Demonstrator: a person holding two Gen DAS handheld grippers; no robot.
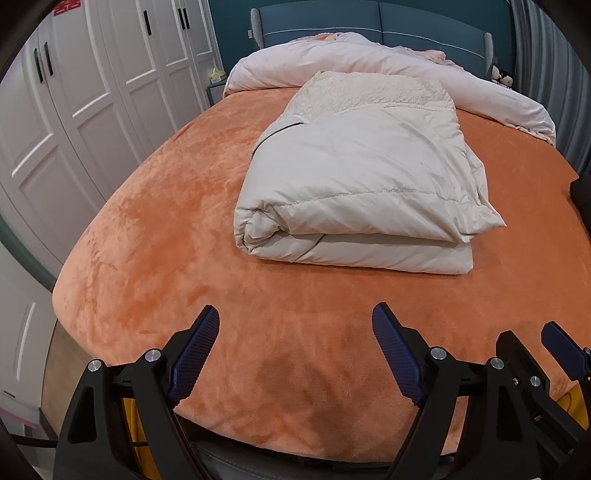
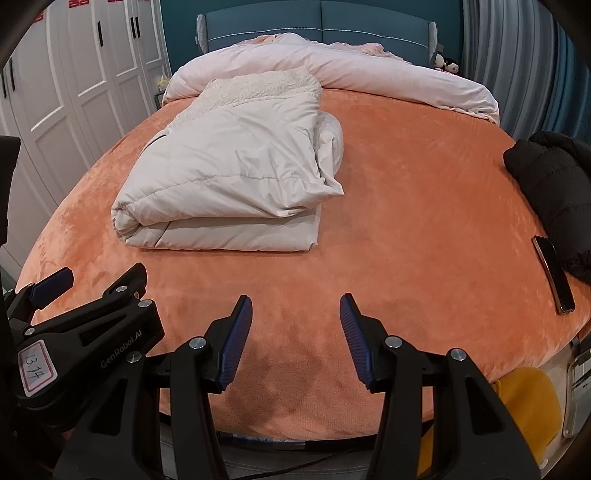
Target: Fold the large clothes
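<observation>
A cream padded coat (image 1: 362, 184) lies folded into a thick bundle on the orange bed cover (image 1: 166, 229); it also shows in the right wrist view (image 2: 229, 177). Its fleecy lining faces up at the far end. My left gripper (image 1: 295, 354) is open and empty, over the near edge of the bed, well short of the coat. My right gripper (image 2: 295, 339) is open and empty beside it, also short of the coat. The left gripper shows at the left of the right wrist view (image 2: 92, 291), and the right gripper's finger (image 1: 561, 350) at the right of the left wrist view.
A pale pink duvet (image 2: 332, 70) is bunched along the blue headboard (image 2: 321, 18). A black garment (image 2: 554, 184) and a phone (image 2: 554, 277) lie at the bed's right edge. White wardrobes (image 1: 92, 92) stand at the left. A yellow object (image 2: 528, 398) sits below the bed's near right corner.
</observation>
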